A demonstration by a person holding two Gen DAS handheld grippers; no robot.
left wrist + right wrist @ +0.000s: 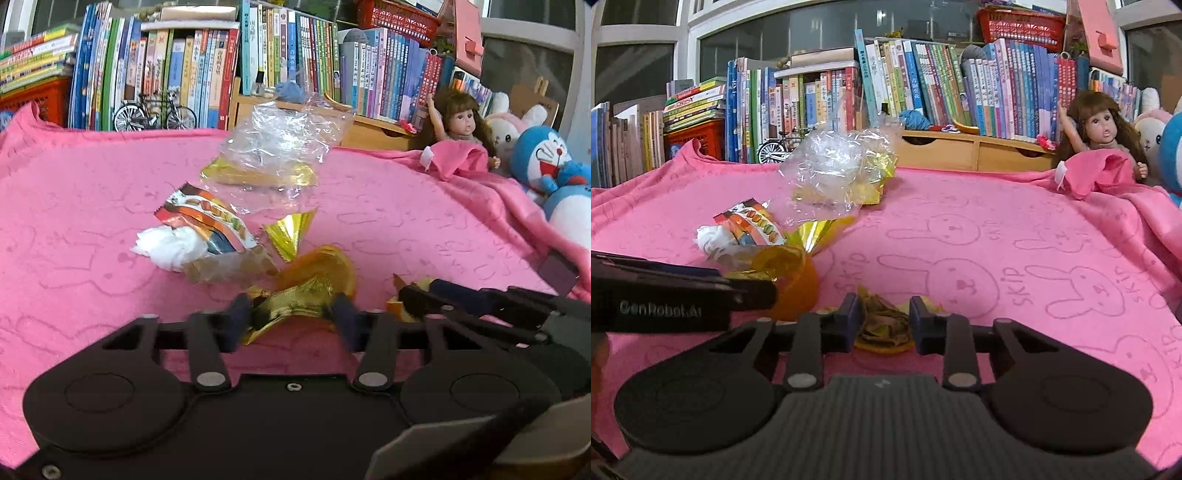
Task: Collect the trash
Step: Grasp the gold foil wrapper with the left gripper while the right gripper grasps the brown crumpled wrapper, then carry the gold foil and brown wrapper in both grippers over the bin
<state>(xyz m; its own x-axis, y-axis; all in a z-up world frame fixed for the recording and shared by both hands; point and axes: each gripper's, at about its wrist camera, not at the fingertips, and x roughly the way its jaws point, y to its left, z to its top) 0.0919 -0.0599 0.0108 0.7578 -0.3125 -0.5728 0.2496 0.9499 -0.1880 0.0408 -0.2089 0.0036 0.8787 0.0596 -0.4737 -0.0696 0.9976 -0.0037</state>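
While trash sits piled on the pink cloth (997, 229), our left hand-held gripper (291, 314) pinches a gold foil wrapper (295, 299) beside the orange cup (325, 269); our right hand-held gripper (882, 321) clamps a crumpled brown wrapper (884, 325). Clear plastic bag (284, 144) lies behind.

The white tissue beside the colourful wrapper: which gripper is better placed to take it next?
Left. The left gripper is nearer the white tissue, though it holds a gold wrapper; the right gripper is farther away.

Crumpled gold wrapper (295, 302), clear bag (280, 144) and tissue (166, 249) litter pink cloth.
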